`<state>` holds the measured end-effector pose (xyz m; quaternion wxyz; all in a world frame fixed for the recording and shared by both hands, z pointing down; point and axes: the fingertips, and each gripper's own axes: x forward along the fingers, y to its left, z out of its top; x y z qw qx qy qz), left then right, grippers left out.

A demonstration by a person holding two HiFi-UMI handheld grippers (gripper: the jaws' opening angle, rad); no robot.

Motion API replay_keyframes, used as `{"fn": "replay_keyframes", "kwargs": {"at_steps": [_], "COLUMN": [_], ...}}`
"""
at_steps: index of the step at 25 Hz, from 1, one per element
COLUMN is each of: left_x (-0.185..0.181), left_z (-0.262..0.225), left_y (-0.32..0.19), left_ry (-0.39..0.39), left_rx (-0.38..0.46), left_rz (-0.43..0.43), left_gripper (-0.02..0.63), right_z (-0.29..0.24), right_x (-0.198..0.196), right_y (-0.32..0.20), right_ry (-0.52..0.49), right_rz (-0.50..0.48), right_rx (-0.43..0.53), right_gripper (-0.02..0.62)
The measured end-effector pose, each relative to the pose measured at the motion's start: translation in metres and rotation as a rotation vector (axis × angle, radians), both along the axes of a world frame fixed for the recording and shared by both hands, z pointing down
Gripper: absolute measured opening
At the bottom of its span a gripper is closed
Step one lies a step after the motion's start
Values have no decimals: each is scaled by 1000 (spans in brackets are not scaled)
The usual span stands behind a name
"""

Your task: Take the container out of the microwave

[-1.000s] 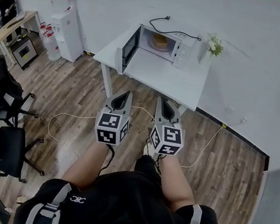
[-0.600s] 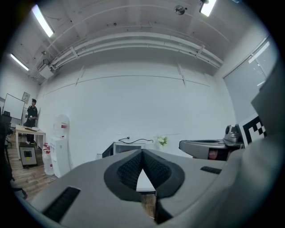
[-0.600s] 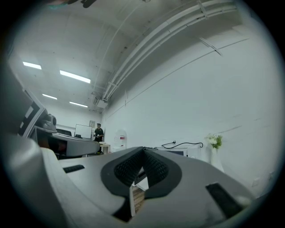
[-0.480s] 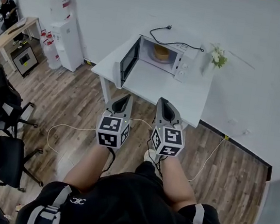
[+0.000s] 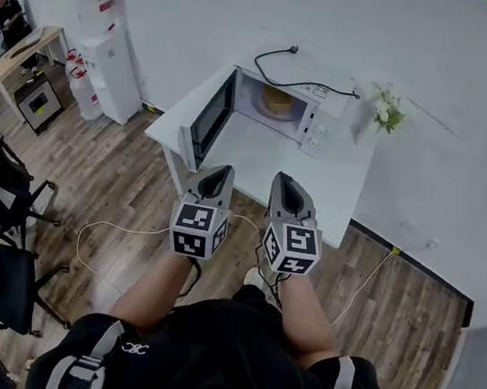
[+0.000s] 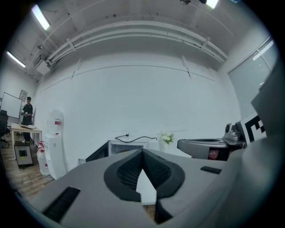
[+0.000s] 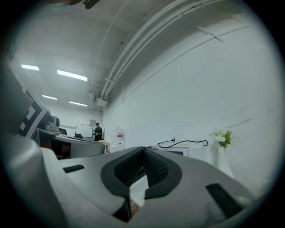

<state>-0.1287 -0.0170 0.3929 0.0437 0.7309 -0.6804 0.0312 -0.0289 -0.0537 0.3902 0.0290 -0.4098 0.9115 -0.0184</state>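
tabletop (image 5: 263, 154): white, against the wall, bare in front of the microwave.
microwave (image 5: 317, 111): white, at the back of the tabletop.
door (image 5: 202, 121): swung fully open to the left.
container (image 5: 275, 101): round, yellowish-brown, sitting inside the microwave on its floor.
cable (image 5: 285, 70): black, draped over the microwave's top.
flowers (image 5: 388, 111): in a white vase just right of the microwave.
left gripper (image 5: 220, 170): jaws pressed together, nothing between them, held at the near edge of the tabletop, well apart from the container.
right gripper (image 5: 281, 178): jaws likewise closed tip to tip, empty, beside the left gripper.
water dispenser (image 5: 111, 47): on the floor left of the tabletop.
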Motion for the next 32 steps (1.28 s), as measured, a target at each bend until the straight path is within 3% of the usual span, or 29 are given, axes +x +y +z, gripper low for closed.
{"fn": "replay_keyframes", "kwargs": {"at_steps": [24,32], "left_x": [0,-17], "left_z": [31,55], "left_y": [-266,-317], "left_ry": [-11,-37], "left_rx": [-105,-138], "left_rz": [-21,63], "left_gripper": [14,14], "right_z": [20,40], "right_x": [4,-17], "right_y": [-272,-313], "right_ry": [-18,21], "right_rz": [-24,5], "right_rx": [-59,-92], "right_gripper": [3,3]}}
